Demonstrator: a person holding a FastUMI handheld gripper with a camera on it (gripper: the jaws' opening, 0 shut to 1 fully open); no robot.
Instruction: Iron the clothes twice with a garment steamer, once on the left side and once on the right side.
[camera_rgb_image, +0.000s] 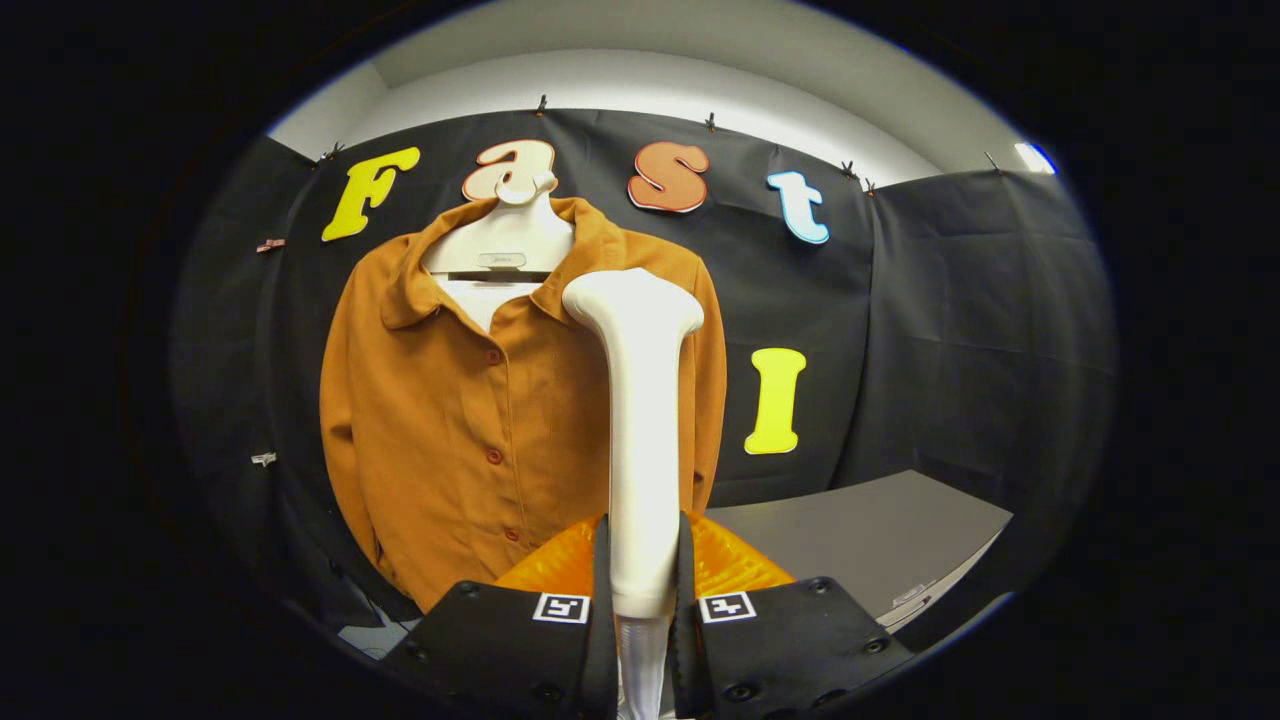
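- An orange-brown shirt is hung on a white hanger against the booth's black wall. The placket is buttoned, the collar is laid open, and the sleeves hang straight down at both sides. Light creases are seen across the front panels.
- A white garment steamer is held upright, just ahead of the shirt's right half as viewed. Its flared head is positioned level with the collar, and its slender handle runs down between the fingers.
- The gripper is clamped on the lower handle of the steamer; both fingers are pressed against its sides. The gripper is pointed forward and level toward the shirt.
- A grey table is seen beyond the fingers, to the right of the shirt.
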